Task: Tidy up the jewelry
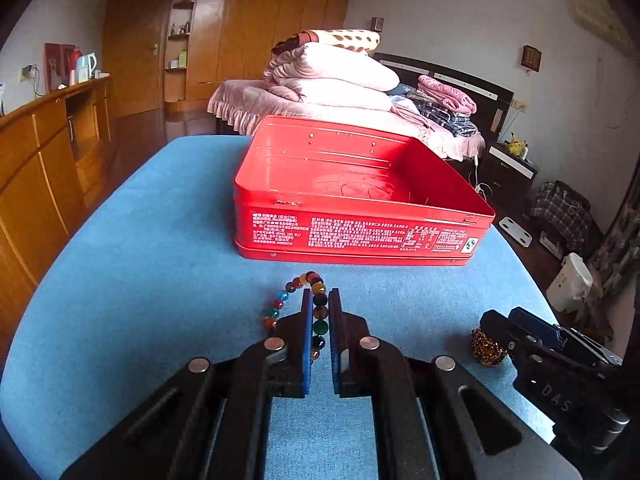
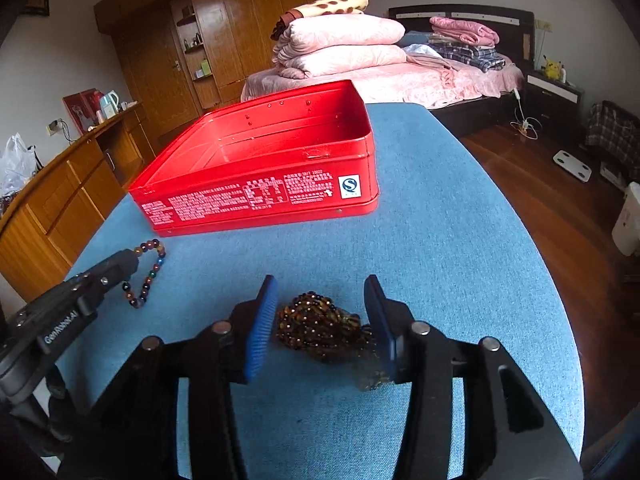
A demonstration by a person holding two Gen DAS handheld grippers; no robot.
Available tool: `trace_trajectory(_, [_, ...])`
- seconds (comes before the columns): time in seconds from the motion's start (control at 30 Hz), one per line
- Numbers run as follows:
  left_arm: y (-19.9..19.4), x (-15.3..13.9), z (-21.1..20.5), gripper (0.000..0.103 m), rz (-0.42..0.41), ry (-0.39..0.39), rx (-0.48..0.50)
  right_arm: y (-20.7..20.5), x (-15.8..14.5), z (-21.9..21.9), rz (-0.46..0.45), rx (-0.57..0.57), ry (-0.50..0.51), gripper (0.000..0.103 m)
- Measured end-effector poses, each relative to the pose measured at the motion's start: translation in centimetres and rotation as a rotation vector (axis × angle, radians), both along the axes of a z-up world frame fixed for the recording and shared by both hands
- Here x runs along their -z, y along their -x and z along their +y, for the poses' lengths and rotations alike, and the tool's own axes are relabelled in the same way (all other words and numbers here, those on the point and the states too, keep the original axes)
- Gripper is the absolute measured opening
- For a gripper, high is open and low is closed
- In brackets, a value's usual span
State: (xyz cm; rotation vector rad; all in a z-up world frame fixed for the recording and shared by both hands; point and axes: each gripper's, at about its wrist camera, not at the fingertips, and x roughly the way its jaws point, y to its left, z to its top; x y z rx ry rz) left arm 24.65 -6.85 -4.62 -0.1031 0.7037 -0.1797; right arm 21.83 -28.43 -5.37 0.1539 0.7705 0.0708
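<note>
A bracelet of multicoloured beads (image 1: 316, 300) lies partly on the blue tabletop (image 1: 160, 260), just in front of the open red tin (image 1: 360, 236). My left gripper (image 1: 322, 294) is shut on it, a run of beads pinched between the blue pads. In the right wrist view the same bracelet (image 2: 148, 276) hangs from the left gripper (image 2: 128, 260). A bunched cluster of amber-brown beads (image 2: 320, 328) rests on the cloth between the spread fingers of my right gripper (image 2: 320, 280), which is open. The red tin (image 2: 256, 196) stands beyond it, lid off.
The round table's edge (image 2: 560, 320) curves close on the right, with wooden floor and a white bin (image 2: 632, 220) below. A wooden cabinet (image 1: 40, 168) runs along the left. A bed with stacked pink quilts (image 1: 332, 80) stands behind the tin.
</note>
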Motion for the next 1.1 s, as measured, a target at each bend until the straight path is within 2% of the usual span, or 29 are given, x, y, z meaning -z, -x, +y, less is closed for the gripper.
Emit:
trace_trajectory(0.1, [0.2,0.0,0.0,0.007,-0.005,0.000,0.000,-0.2,0.4,-0.4,0.015,0.002,0.004,0.048])
trace_trajectory(0.2, [0.3,0.1,0.0,0.007,-0.005,0.000,0.003,-0.1,1.0,-0.6,0.039,-0.019,0.031,0.062])
trace_trajectory(0.27, [0.2,0.2,-0.1,0.007,-0.003,-0.001,0.004,0.0,1.6,-0.6,0.054,-0.045,0.023,0.063])
trace_trajectory(0.3, [0.2,0.3,-0.1,0.007,-0.001,0.000,0.006,0.1,1.6,-0.6,0.048,-0.050,0.026,0.062])
trace_trajectory(0.33, [0.2,0.3,-0.2,0.007,0.000,0.001,0.006,0.1,1.6,-0.4,0.046,-0.062,0.027,0.055])
trace_trajectory(0.47, [0.0,0.6,-0.1,0.007,0.007,-0.003,0.007,0.2,1.6,0.3,0.044,-0.085,0.057,0.050])
trace_trajectory(0.67, [0.0,0.3,0.1,0.007,-0.001,0.014,0.007,0.7,0.8,-0.2,0.017,-0.101,-0.014,0.029])
trace_trajectory(0.87, [0.3,-0.5,0.7,0.007,-0.025,0.042,0.006,1.5,-1.0,-0.4,-0.067,-0.096,-0.028,0.028])
trace_trajectory(1.1, [0.5,-3.3,2.5,0.007,-0.091,0.114,-0.004,1.9,-3.1,-0.3,-0.140,-0.096,-0.031,0.028])
